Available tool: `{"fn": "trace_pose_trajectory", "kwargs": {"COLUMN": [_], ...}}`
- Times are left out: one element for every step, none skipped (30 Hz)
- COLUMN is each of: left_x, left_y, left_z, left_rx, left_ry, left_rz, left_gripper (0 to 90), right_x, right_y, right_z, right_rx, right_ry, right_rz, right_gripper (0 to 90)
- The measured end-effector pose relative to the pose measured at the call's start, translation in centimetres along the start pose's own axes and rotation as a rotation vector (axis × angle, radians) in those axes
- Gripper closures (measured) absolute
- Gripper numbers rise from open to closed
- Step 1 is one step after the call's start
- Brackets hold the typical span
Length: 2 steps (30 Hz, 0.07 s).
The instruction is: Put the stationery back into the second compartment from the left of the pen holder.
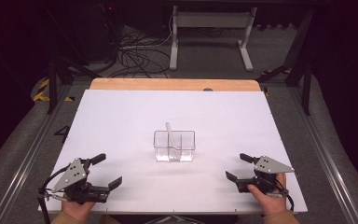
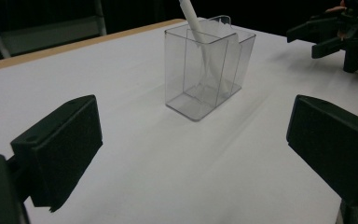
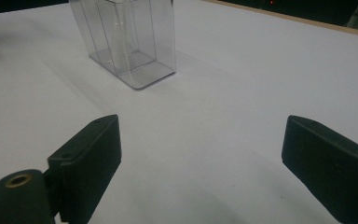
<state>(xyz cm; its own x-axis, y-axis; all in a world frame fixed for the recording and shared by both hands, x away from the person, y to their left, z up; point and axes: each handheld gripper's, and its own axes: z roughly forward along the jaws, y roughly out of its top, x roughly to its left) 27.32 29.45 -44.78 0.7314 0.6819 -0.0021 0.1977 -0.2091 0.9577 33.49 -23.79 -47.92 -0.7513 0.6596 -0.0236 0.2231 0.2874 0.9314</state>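
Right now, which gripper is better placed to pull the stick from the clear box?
Left, marginally. The stick leans toward the left gripper. Both it and the right gripper are open, apart from the box.

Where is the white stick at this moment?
In the high view the white stick leans inside the clear box at the middle of the white table, between the left gripper and right gripper.
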Motion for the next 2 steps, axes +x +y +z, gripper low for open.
{"fn": "trace_pose_trajectory", "kwargs": {"left_x": [0.05, 0.04], "left_y": [-0.03, -0.05], "left_z": [0.02, 0.04], "left_rx": [0.002, 0.004], "left_ry": [0.004, 0.004], "left_rz": [0.011, 0.015], "left_gripper": [4.3, 4.3], "right_x": [-0.01, 0.0], "right_y": [0.03, 0.07], "right_z": [-0.02, -0.06], "right_rx": [-0.005, -0.011], "right_ry": [0.001, 0.0], "right_rz": [-0.002, -0.002], "right_gripper": [11.9, 11.6]}}
